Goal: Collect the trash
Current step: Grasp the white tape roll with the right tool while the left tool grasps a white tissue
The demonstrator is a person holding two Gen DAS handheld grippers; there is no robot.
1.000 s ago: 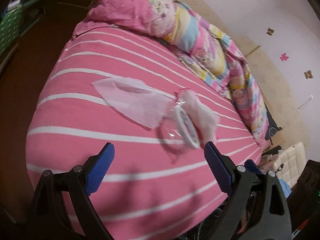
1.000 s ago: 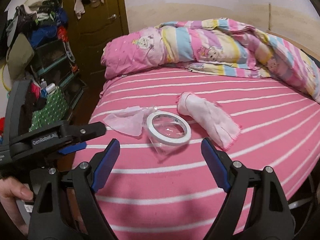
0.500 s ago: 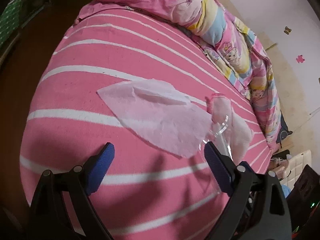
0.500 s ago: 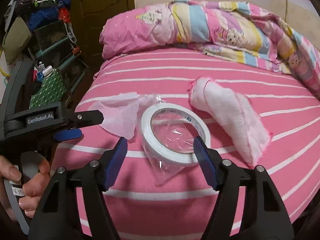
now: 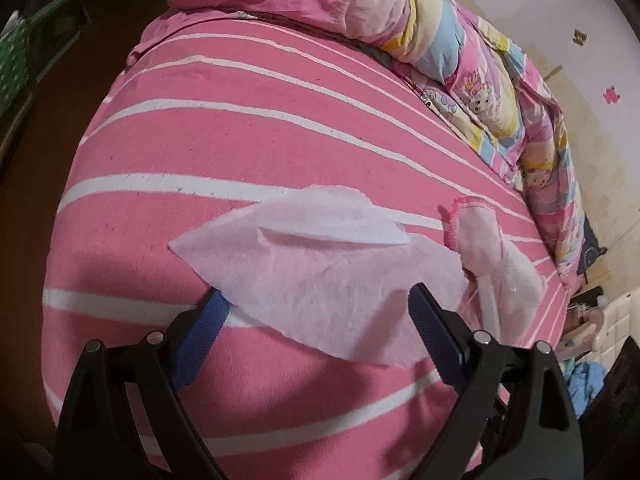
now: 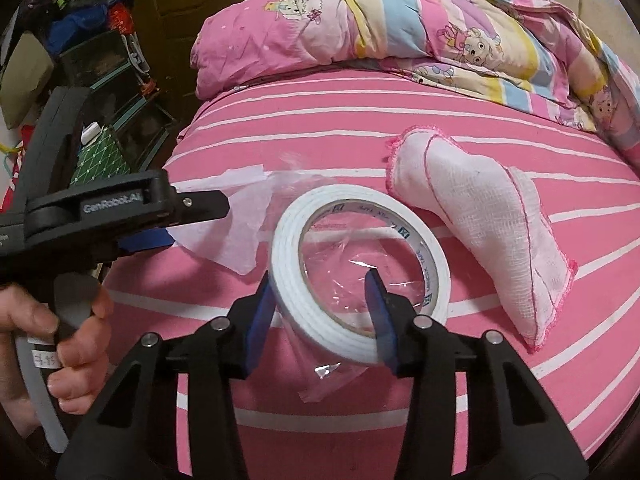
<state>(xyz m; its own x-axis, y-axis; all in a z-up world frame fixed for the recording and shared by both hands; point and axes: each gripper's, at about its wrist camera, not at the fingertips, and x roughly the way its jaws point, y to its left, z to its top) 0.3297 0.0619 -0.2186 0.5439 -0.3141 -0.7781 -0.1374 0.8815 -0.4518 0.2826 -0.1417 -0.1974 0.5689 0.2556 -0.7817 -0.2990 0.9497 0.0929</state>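
— What does the trash look like, and where does it lie?

— A thin white tissue [image 5: 320, 276], creased, with one flap folded over, lies flat on the pink striped bed [image 5: 248, 128]. Just beside it sits a white tape roll [image 6: 360, 268] in a clear plastic wrapper [image 6: 336, 376], and next to that a white gauze cloth [image 6: 488, 240] with a pink stitched edge.

— And the hand-held grippers?

— The right hand-held gripper [image 6: 320, 312] has its jaws about half apart and they have just been closing; one blue pad is outside the roll's wall, the other inside the ring, so the wall stands between them. Whether the pads already press on it I cannot tell. The left hand-held gripper [image 5: 316, 320] stands wide apart over the tissue — its left pad is partly tucked under the tissue's edge, nothing pinched.

— Anything hard to make out?

— The print inside the roll is too small to read. In the left wrist view the roll is almost wholly hidden behind the right finger. A person's hand [image 6: 44, 344] on the left gripper's handle is cut off at the frame edge. The quilt [image 6: 400, 28] at the far end is bunched up.
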